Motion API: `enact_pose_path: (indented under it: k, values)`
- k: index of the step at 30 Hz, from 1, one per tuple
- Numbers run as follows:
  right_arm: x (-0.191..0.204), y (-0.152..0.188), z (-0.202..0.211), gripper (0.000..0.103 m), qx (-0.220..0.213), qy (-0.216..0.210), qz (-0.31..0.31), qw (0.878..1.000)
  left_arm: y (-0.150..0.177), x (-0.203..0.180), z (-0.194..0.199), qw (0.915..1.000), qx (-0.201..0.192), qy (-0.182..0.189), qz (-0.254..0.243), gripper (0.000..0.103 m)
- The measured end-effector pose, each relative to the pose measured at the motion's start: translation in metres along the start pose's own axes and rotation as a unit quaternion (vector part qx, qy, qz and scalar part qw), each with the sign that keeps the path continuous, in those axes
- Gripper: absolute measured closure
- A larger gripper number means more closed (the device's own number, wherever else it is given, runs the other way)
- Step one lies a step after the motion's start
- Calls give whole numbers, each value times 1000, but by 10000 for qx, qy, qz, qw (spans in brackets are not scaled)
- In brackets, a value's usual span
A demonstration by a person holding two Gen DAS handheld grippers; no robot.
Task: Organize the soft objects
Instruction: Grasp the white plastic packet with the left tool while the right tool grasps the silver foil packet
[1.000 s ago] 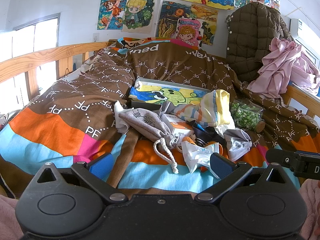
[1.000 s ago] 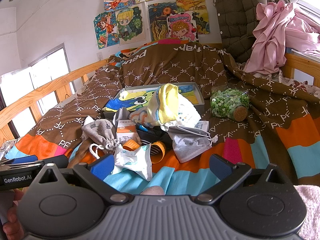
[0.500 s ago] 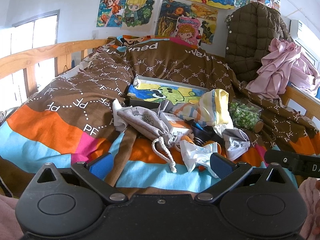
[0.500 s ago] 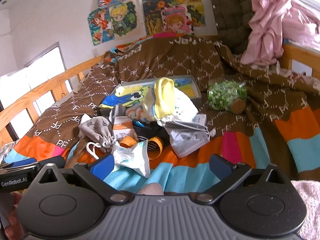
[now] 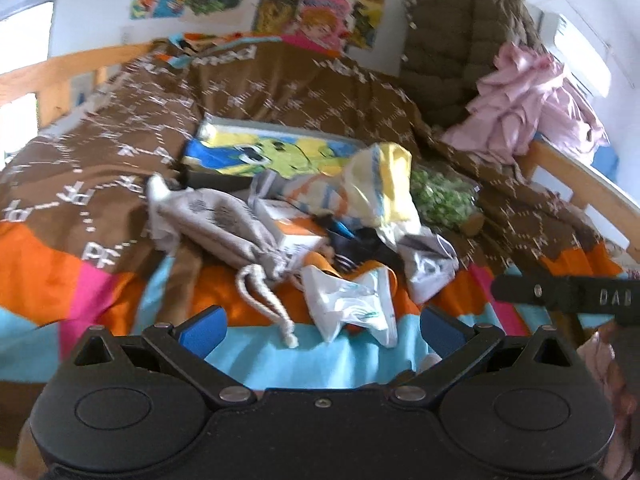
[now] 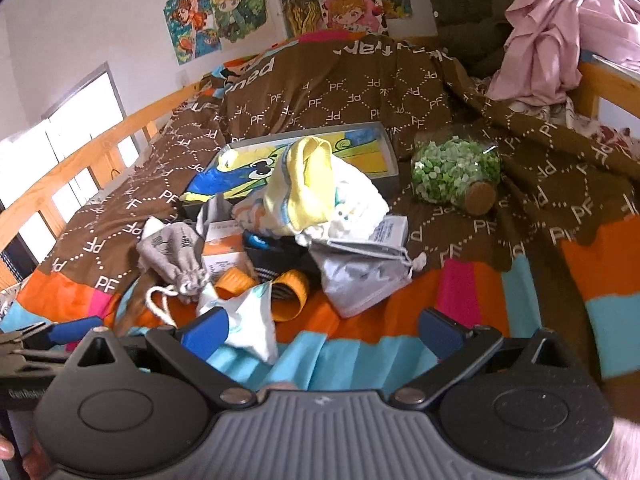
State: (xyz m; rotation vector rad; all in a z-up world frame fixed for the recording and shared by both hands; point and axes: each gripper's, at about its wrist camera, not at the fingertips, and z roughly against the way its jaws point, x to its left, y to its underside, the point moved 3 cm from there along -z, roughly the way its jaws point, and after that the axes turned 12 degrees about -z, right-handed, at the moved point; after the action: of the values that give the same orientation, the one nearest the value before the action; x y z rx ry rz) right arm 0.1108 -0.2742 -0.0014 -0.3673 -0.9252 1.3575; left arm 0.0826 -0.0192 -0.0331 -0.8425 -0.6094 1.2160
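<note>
Fabric pile untouched mid-bed: grey drawstring pouch (image 6: 172, 250), yellow-striped cloth (image 6: 304, 184), white plastic bag (image 6: 248, 320), grey pouch (image 6: 360, 276), all heaped before picture tray (image 6: 390, 152). Both grippers, left gripper (image 5: 322, 326) and right gripper (image 6: 322, 330), hovering nearside, fingers spread wide, holding nothing. Sorting apparently not yet begun; everything left.

Motion-blurred posters (image 5: 320, 8); black item (image 6: 280, 256) under clothes
</note>
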Motion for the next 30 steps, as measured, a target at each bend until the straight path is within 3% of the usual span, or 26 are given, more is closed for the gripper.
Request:
enact_pose_path:
  k: [12,24,30]
  values:
    - [-18,-42,-64,0,122,78,-274,9995,-6,-10,-61,9978,326,566,-111,1]
    - [4,-38,-107,1,-34,313,609,9976,0,-5,-96,9914,496,1106,496,13]
    - [9,-33,-117,10,-91,434,921,9948,4,0,-98,9892,508,1151,751,22]
